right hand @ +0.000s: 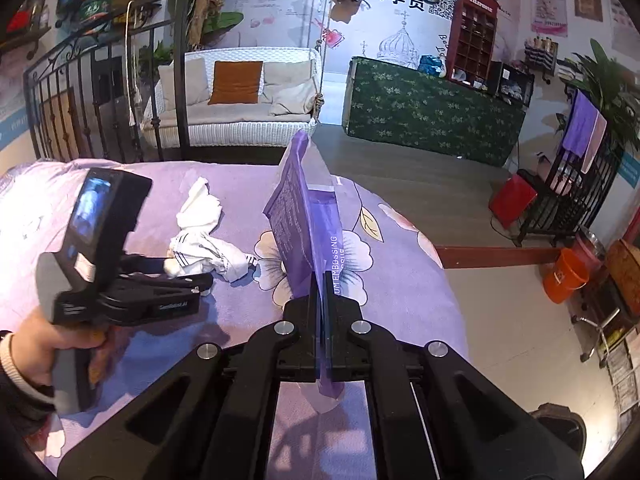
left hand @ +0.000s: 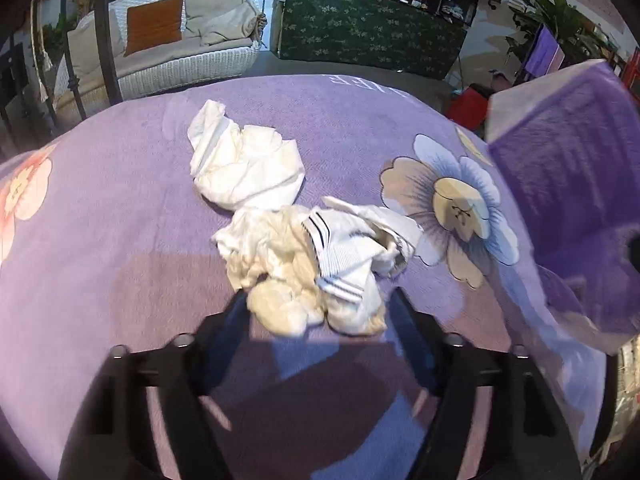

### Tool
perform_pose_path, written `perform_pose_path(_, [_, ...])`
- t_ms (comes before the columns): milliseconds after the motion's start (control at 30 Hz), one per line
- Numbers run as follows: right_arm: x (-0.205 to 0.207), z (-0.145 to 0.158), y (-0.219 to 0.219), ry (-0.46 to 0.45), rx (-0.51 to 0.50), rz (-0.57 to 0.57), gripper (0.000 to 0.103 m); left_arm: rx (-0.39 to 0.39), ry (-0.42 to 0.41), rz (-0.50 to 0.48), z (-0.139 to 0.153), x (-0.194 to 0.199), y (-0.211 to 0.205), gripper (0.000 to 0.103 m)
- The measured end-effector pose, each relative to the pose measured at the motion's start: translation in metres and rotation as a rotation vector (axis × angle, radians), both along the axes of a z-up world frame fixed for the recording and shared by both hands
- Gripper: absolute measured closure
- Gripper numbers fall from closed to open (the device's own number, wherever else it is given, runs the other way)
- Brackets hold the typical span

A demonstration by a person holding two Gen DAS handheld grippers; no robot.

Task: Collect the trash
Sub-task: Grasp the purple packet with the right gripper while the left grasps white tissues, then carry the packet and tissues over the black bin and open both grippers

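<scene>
A wad of crumpled white and cream tissue with a striped white piece (left hand: 316, 264) lies on the purple flowered blanket (left hand: 120, 200). My left gripper (left hand: 318, 300) has a finger on each side of the wad's near end, touching it; the right wrist view shows the same wad (right hand: 208, 256) at that gripper (right hand: 188, 276). A second crumpled white tissue (left hand: 244, 164) lies just beyond, also seen from the right as a tissue (right hand: 200, 204). My right gripper (right hand: 322, 284) is shut on a flat purple packet (right hand: 304, 216), held upright above the blanket; the packet (left hand: 568, 168) shows at the right.
A person's hand (right hand: 36, 344) holds the left gripper's handle. A black iron bed frame (right hand: 100, 92) stands at the far left. Beyond the bed are a white wicker sofa (right hand: 248, 92), a green-covered table (right hand: 432, 116), a red box (right hand: 512, 200) and an orange bucket (right hand: 564, 276).
</scene>
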State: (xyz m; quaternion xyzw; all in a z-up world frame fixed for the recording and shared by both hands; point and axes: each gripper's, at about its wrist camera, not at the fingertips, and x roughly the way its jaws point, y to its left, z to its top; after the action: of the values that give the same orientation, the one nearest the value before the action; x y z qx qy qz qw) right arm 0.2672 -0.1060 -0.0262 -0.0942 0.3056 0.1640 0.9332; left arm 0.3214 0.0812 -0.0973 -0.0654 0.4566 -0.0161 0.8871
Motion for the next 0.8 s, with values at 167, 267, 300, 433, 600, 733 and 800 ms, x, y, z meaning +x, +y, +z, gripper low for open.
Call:
perform_pose_path(167, [-0.008,-0.001,-0.009,0.018,0.040,-0.019,0.101,-0.017,-0.034,0.014,0.001,-0.008,0.005,0.068])
perform_pose_path(267, [-0.012,-0.001,-0.014,0.028,0.064,-0.031,0.101,-0.036,-0.056,0.020,0.006,-0.022,0.010,0.069])
perform_pose_path(300, [-0.014,-0.001,-0.016,0.030,0.070,-0.034,0.101,-0.037,-0.064,0.022,0.008,-0.026,0.010,0.069])
perform_pose_path(433, [-0.023,-0.001,-0.022,0.036,0.090,-0.044,0.101,-0.053,-0.102,0.025,0.020,-0.053,0.015,0.069])
perform_pose_path(600, [-0.040,0.001,-0.033,0.039,0.118,-0.059,0.101,-0.064,-0.146,0.011,0.035,-0.092,0.008,0.069])
perform_pose_path(733, [-0.057,0.003,-0.046,0.037,0.143,-0.084,0.101,-0.098,-0.159,-0.011,0.044,-0.116,-0.007,0.069])
perform_pose_path(800, [-0.065,0.005,-0.055,0.034,0.155,-0.099,0.101,-0.112,-0.162,-0.029,0.046,-0.125,-0.018,0.069])
